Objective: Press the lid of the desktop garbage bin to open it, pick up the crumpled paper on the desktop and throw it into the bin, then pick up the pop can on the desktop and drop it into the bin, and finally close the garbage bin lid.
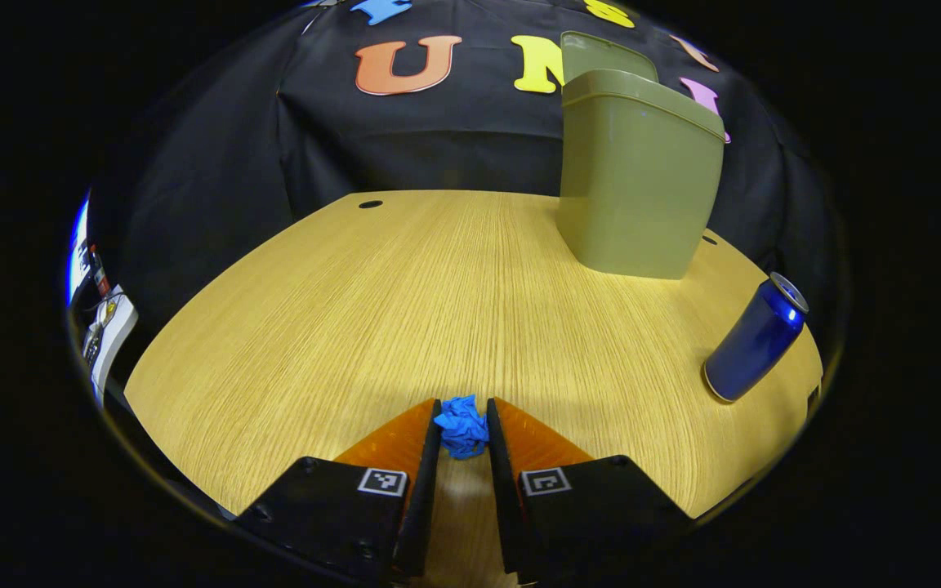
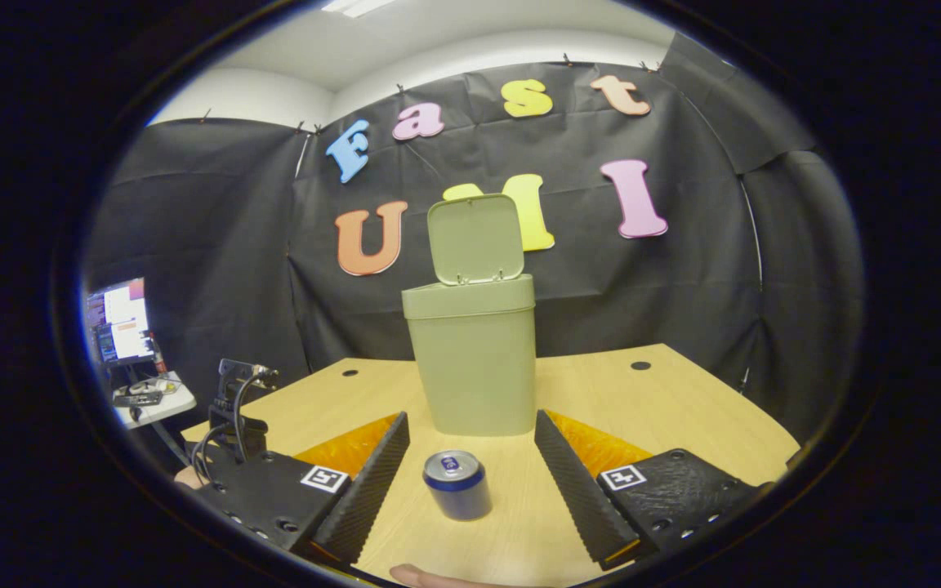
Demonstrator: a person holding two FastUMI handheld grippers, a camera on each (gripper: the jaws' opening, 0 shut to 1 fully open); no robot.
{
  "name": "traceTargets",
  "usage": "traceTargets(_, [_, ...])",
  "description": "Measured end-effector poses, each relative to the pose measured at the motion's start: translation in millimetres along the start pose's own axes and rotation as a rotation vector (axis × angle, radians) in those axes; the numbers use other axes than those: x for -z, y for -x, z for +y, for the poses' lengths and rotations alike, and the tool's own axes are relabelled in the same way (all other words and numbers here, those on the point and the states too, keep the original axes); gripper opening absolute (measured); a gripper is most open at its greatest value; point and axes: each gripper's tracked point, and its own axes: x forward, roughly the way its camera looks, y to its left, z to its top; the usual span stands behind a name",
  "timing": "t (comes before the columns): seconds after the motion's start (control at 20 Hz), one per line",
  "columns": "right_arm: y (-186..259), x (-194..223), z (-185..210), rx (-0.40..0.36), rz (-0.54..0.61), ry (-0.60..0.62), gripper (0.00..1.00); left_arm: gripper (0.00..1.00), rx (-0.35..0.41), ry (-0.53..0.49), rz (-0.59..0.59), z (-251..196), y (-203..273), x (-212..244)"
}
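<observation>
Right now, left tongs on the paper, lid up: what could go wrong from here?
1. The left tongs pinch the blue crumpled paper only at their very tips, so it may slip out during the lift.
2. The olive garbage bin stands tall with its lid upright; a bump while dropping could knock the lid shut.
3. The blue pop can sits between the open right tongs; a nudge could topple it.

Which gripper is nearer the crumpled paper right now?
Left. The left gripper has the crumpled paper between its fingers; the right gripper hovers open around the can.
</observation>
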Motion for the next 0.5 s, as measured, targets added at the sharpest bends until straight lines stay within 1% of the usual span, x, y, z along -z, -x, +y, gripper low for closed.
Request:
traceTargets(0.15, [-1.4, 4.1, 2.0, 0.009, 0.002, 0.028, 0.96, 0.33, 0.004, -0.001, -0.002, 0.5, 3.5, -2.2])
traceTargets(0.25, [-3.5, 9.3, 8.4, 0.007, 0.006, 0.041, 0.96, 0.33, 0.007, 0.002, -0.032, 0.0, 9.2, -11.5])
traceTargets(0.45, [-16.7, 29.4, 18.0, 0.043, 0.025, 0.085, 0.96, 0.33, 0.007, 0.026, -0.102, 1.9, 24.4, -30.6])
traceTargets(0.5, [-20.6, 33.3, 20.0, 0.053, 0.021, 0.102, 0.94, 0.33, -0.002, 0.035, -0.117, 3.1, 28.3, -34.2])
